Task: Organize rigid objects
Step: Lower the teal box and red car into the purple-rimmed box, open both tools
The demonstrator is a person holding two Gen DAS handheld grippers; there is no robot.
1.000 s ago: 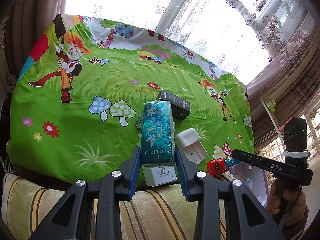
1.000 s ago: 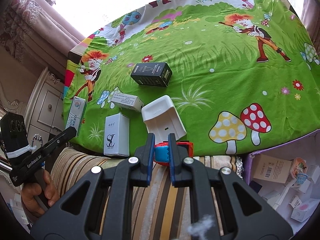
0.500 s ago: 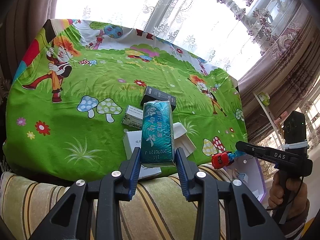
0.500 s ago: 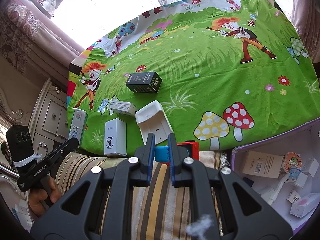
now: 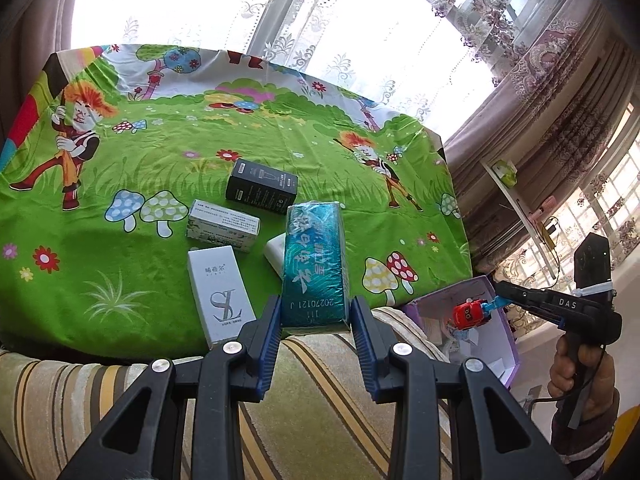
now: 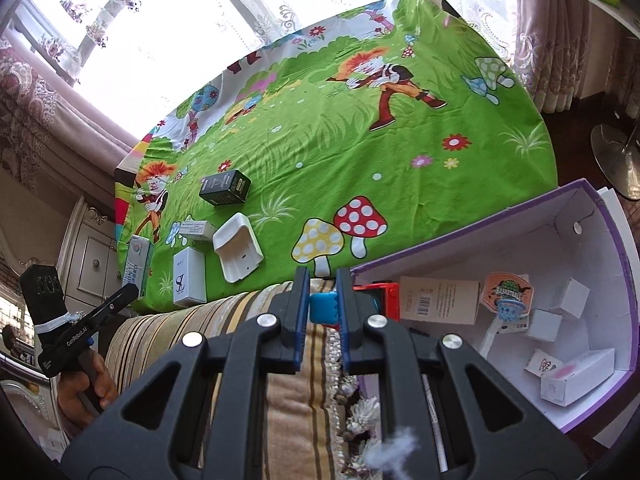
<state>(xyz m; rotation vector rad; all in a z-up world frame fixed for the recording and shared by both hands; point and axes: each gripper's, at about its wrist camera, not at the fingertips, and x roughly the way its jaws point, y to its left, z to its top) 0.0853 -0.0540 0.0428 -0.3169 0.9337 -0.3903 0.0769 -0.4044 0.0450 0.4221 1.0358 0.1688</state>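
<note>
Left gripper (image 5: 314,318) jaws clamped on teal box (image 5: 315,268), right gripper (image 6: 323,307) jaws pinching red toy car's (image 6: 380,300) blue tab

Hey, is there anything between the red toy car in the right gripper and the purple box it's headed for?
Nothing visible blocks it. The right gripper holds the red toy car at the open purple box, at its near-left end. The box's top is uncovered. Cartons lie further in, so a drop here looks clear.

Teal box (image 5: 314,268) and red toy car (image 6: 376,300) aloft, above purple box (image 6: 616,280) edge.
</note>
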